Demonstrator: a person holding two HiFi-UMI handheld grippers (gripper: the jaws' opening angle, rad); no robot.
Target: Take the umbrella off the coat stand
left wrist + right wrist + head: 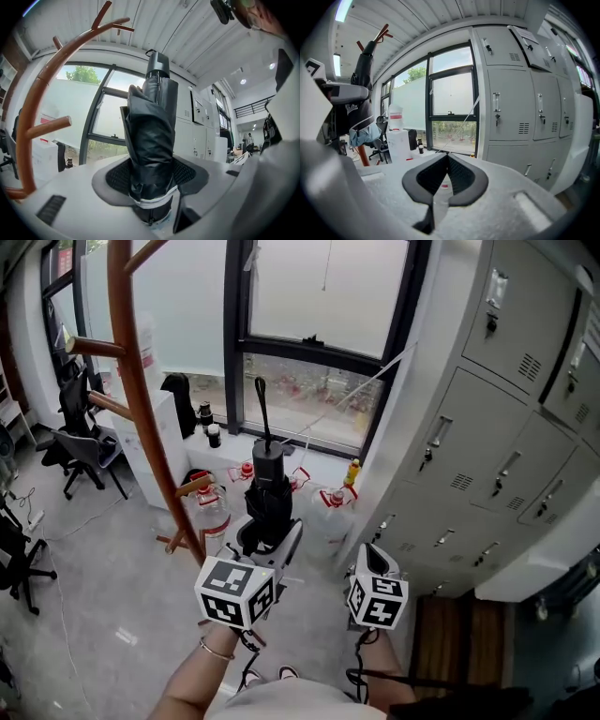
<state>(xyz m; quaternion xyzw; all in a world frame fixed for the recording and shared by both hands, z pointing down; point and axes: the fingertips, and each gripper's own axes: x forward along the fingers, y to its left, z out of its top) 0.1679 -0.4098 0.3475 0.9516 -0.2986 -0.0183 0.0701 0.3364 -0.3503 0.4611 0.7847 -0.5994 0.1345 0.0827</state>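
Note:
My left gripper [270,538] is shut on a folded black umbrella [267,488], which stands upright between its pads [121,177]. In the left gripper view the umbrella [152,136] fills the middle, its black end cap and cord at the top. The brown wooden coat stand [139,395] rises just left of the umbrella and apart from it; its curved pole and pegs [32,110] show at the left. My right gripper [370,557] hangs lower right of the umbrella, jaws shut on nothing [448,161]. From the right gripper view the umbrella [363,75] is at far left.
Grey metal lockers [487,427] line the right side. A dark-framed window [319,362] is ahead, with water jugs [211,504] and bottles on the floor below it. A white cabinet [157,442] and office chairs [80,442] stand at left.

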